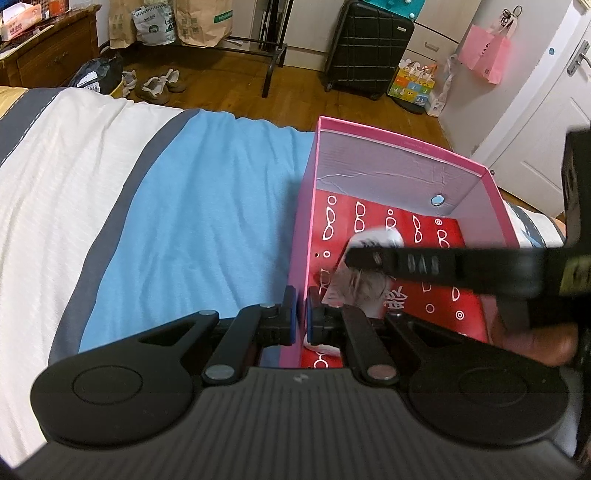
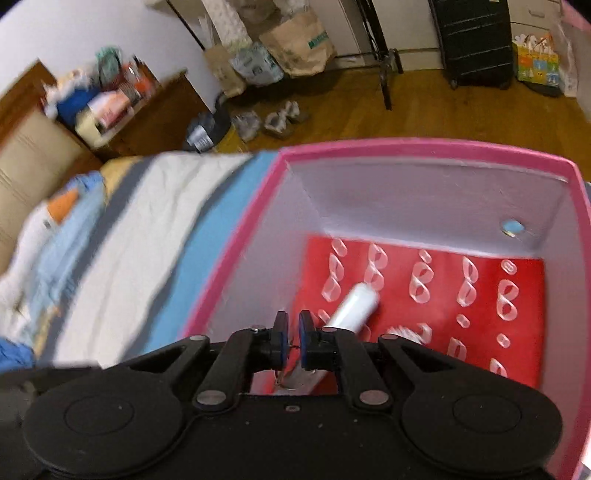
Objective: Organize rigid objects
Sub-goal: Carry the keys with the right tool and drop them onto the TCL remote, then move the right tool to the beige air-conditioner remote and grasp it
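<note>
A pink box [image 1: 399, 142] with a red patterned floor stands on the bed; it also shows in the right wrist view [image 2: 424, 146]. My left gripper [image 1: 302, 314] is shut on the box's near left wall. My right gripper [image 2: 293, 338] is over the box's inside, jaws almost together with a thin wire or ring between them. A white tube-like object [image 2: 354, 304] lies just past it on the red floor. In the left wrist view the right gripper's black arm [image 1: 443, 266] crosses over the box, with a white blurred object [image 1: 376, 236] under it.
The bed [image 1: 203, 229] has a blue, white and grey striped cover. Beyond it lies wooden floor with shoes [image 1: 159, 86], paper bags [image 1: 203, 22], a black suitcase [image 1: 365, 44] and a wooden dresser [image 1: 48, 55]. A white door [image 1: 546, 103] is at the right.
</note>
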Tool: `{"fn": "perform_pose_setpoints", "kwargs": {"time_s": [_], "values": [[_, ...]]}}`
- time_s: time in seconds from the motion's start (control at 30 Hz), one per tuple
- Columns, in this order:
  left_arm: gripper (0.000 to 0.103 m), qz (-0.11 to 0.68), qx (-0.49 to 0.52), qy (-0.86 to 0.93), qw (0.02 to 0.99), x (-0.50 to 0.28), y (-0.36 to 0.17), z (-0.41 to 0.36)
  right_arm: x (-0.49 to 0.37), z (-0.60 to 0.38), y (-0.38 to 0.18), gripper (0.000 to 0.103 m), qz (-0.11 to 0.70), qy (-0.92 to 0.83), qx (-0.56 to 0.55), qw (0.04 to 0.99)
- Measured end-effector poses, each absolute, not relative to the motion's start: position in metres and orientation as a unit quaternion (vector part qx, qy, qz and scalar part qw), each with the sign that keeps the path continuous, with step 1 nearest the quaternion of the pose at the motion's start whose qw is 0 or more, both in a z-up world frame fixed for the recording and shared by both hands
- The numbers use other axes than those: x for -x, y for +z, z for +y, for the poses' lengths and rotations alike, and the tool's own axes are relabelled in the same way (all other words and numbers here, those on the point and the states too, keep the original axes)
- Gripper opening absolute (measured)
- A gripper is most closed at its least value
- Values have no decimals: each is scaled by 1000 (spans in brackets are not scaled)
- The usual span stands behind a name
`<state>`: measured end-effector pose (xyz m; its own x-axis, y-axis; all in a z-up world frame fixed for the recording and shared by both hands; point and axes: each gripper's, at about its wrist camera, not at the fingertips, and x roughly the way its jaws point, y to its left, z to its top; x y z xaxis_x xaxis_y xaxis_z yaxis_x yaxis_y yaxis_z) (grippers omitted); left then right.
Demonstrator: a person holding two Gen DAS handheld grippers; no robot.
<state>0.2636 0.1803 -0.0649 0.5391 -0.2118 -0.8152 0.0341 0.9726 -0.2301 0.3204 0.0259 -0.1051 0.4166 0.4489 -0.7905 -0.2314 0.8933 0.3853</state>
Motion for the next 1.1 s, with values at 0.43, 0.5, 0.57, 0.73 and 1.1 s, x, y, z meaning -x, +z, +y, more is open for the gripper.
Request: {"fn": "perform_pose_setpoints", "kwargs": {"time_s": [0.43,0.5,0.57,0.73,1.1], "values": [[4,475,95,-71,872,-263,-64,181,-285,-8,-84,12,484,193,-86,849],[4,475,93,-72,872,-263,-64,181,-268,-17,-69,13,472,210,-82,852],[4,476,90,-72,872,-264,-64,181,-249,-30,-52,18,462,224,-74,855],[5,486,61,-77,869,-265,-62,174,-207,-75,-21,32,453,228,-44,861],[5,493,37,-70,866,-263,-61,165,-177,-185,-53,54,491,147,-51,857]]}}
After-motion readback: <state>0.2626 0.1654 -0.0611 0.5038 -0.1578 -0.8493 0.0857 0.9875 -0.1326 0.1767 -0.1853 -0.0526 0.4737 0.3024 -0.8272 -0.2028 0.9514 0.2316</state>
